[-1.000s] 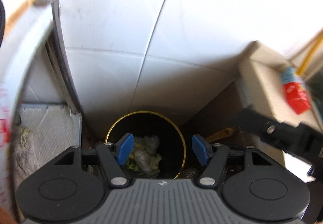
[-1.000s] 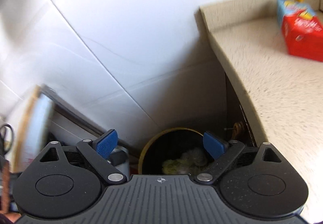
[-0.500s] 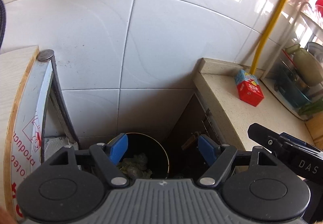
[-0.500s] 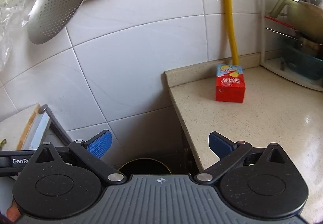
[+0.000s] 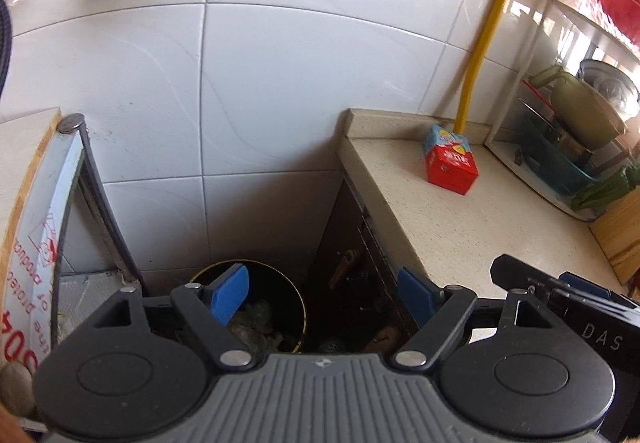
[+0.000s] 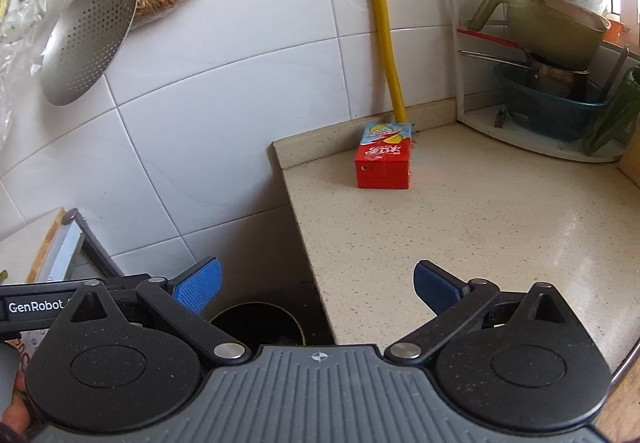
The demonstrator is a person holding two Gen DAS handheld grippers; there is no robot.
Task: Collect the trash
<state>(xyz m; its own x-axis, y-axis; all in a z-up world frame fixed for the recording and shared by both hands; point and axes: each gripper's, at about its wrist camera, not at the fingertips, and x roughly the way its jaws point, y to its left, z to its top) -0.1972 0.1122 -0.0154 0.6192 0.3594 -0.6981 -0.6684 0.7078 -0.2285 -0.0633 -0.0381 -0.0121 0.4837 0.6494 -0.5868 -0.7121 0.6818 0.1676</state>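
A red and blue drink carton (image 5: 451, 159) stands on the speckled counter (image 5: 460, 227) near the wall; it also shows in the right wrist view (image 6: 383, 163). A black bin with a gold rim (image 5: 276, 307) sits on the floor in the gap left of the counter, with crumpled trash inside; its rim shows in the right wrist view (image 6: 256, 317). My left gripper (image 5: 324, 295) is open and empty, high above the bin. My right gripper (image 6: 318, 285) is open and empty, over the counter's left edge, well short of the carton.
A yellow pipe (image 6: 386, 23) runs up the tiled wall behind the carton. A corner rack (image 6: 552, 91) with pots and a blue basin stands at the counter's back right. A metal skimmer (image 6: 86, 43) hangs on the wall. A wooden board edge (image 5: 24, 203) is at left.
Both grippers have risen from just above the bin to counter height and tilted up. The counter, carton and rack have come into view. Both stay open and empty.
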